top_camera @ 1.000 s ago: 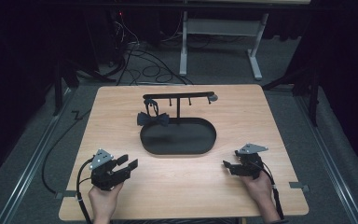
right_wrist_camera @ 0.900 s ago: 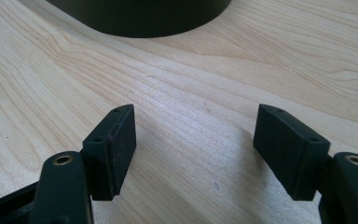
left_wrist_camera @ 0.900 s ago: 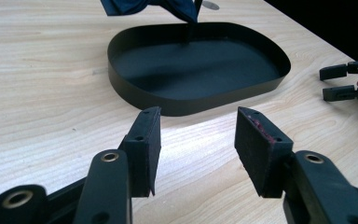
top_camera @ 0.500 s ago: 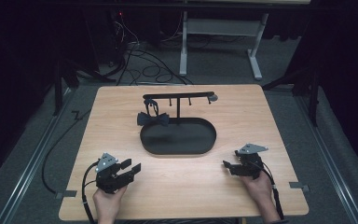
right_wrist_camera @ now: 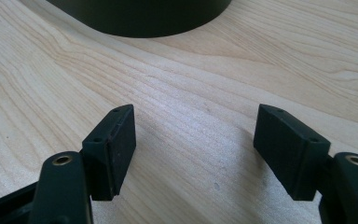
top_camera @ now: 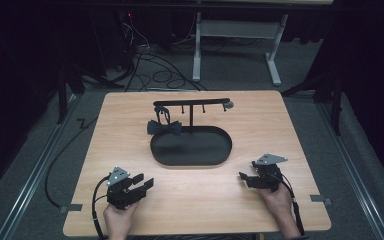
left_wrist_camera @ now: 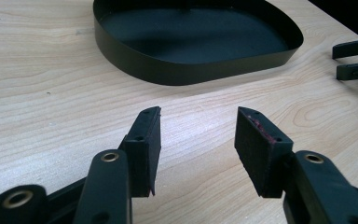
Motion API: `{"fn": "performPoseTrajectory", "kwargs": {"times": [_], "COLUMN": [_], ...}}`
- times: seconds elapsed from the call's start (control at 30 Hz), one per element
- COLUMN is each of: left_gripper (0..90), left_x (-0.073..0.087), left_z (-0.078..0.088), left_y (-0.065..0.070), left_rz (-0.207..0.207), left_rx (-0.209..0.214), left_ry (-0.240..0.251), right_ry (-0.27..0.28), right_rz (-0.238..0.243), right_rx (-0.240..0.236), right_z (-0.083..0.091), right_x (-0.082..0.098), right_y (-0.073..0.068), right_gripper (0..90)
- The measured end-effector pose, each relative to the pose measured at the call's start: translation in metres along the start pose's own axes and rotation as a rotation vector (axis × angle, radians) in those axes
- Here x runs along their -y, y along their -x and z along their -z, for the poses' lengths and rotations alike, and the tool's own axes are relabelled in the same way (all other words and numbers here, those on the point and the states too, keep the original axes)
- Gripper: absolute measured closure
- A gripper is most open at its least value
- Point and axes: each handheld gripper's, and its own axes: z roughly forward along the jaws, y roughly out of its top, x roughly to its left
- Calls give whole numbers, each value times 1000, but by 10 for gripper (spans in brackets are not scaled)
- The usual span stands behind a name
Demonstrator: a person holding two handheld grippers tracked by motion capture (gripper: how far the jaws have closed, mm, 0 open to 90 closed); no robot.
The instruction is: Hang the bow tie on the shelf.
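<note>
A black oval tray (top_camera: pixel 191 159) sits mid-table with a black T-shaped stand (top_camera: pixel 191 105) rising from its far side. A black bow tie (top_camera: pixel 164 127) hangs from the stand's left end, above the tray's far left rim. My left gripper (top_camera: pixel 144 182) rests low at the front left, open, nothing between its jaws (left_wrist_camera: pixel 196 140); the tray (left_wrist_camera: pixel 168 74) lies ahead of it. My right gripper (top_camera: pixel 244 178) rests at the front right, open and empty (right_wrist_camera: pixel 196 144), pointing left toward the tray (right_wrist_camera: pixel 144 23).
The wooden table (top_camera: pixel 280 125) has bare surface on both sides of the tray. Behind it, cables (top_camera: pixel 150 65) lie on the grey floor by a white desk frame (top_camera: pixel 240 35). The right gripper's jaw tips (left_wrist_camera: pixel 354 58) show in the left gripper view.
My left gripper has slid a little toward the front edge of the table and to the right. The right gripper has stayed still.
</note>
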Motion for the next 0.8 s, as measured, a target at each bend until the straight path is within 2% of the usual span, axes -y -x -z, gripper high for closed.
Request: {"fn": "performPoseTrajectory", "kwargs": {"times": [0.5, 0.8], "left_gripper": [509, 504], "left_x": [8, 8], "left_z": [-12, -26], "left_y": [-2, 0], "left_rz": [8, -13], "left_rx": [-17, -44], "left_ry": [-21, -51], "right_ry": [0, 0], "right_rz": [5, 8], "right_rx": [0, 0], "right_z": [0, 0], "right_x": [0, 0], "right_y": [0, 0], "right_gripper": [310, 310]}}
